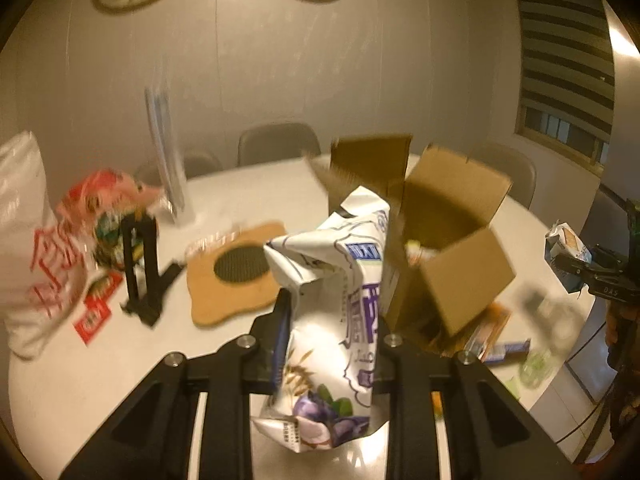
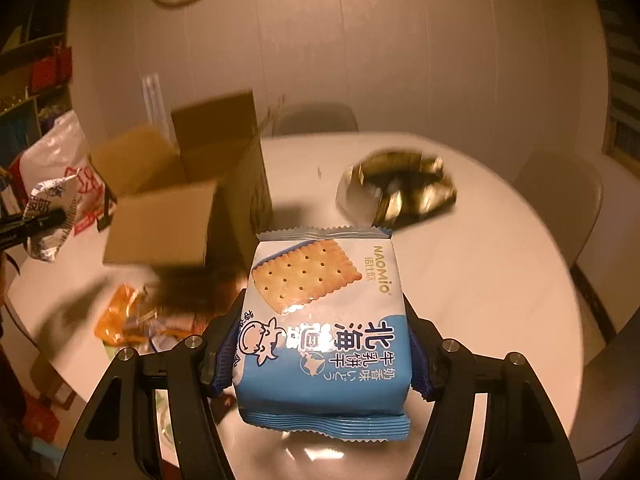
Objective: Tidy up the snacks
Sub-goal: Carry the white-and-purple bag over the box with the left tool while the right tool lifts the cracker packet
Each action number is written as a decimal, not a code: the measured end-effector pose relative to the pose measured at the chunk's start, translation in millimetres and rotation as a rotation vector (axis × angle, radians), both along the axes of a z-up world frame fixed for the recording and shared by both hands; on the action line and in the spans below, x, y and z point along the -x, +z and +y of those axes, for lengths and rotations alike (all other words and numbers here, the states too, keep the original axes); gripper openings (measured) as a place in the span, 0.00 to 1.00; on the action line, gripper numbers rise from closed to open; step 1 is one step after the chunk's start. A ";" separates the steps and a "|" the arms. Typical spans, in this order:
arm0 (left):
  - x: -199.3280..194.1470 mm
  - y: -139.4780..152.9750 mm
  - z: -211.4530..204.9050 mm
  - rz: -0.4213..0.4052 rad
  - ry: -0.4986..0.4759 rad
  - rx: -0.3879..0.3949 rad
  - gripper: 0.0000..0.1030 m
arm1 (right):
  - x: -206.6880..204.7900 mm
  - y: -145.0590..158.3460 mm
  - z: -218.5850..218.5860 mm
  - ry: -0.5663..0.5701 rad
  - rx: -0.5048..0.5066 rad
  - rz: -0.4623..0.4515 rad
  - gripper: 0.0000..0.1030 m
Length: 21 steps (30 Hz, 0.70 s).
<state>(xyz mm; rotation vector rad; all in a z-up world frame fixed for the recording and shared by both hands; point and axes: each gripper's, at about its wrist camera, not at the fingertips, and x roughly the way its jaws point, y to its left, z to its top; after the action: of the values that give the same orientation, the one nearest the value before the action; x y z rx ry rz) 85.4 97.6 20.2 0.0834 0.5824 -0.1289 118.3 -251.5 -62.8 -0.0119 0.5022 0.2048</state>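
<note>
My left gripper [image 1: 330, 320] is shut on a white and purple snack bag [image 1: 334, 304], held upright above the table just left of the open cardboard box [image 1: 448, 216]. My right gripper [image 2: 320, 328] is shut on a blue and white cracker pack [image 2: 324, 320], held above the table to the right of the same box [image 2: 180, 200]. The right gripper with its pack shows at the far right of the left wrist view [image 1: 576, 256]. The left gripper with its bag shows at the far left of the right wrist view [image 2: 48, 216].
A white plastic bag with red print [image 1: 28, 240], red packets [image 1: 96, 308], a black stand [image 1: 140, 268] and a cork mat [image 1: 236, 272] lie left of the box. Orange wrappers [image 2: 124, 316] lie at the box's foot. A dark shiny bag [image 2: 400, 192] lies right. Chairs [image 1: 280, 144] ring the white table [image 2: 480, 280].
</note>
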 end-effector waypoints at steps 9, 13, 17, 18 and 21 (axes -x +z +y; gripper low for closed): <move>-46.0 59.7 -55.3 -0.041 -0.141 -0.011 0.23 | -8.6 63.4 4.6 0.126 -0.058 -0.174 0.62; -85.2 58.9 -90.5 0.027 -0.206 -0.038 0.23 | -22.4 87.1 18.5 0.174 -0.053 -0.248 0.62; -122.1 46.1 -112.4 0.090 -0.206 -0.074 0.23 | -43.7 99.6 37.2 0.214 -0.044 -0.278 0.62; -130.8 42.2 -116.1 0.111 -0.204 -0.078 0.22 | -50.2 99.7 41.2 0.222 -0.048 -0.273 0.62; -160.0 22.3 -120.8 0.198 -0.202 -0.088 0.22 | -68.1 96.1 51.9 0.248 -0.052 -0.250 0.62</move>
<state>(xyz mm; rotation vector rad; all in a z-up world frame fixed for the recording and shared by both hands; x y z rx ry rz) 245.4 -23.3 42.5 0.2173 0.7766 -0.3101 186.4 -199.7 33.3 -0.0485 0.2442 0.4533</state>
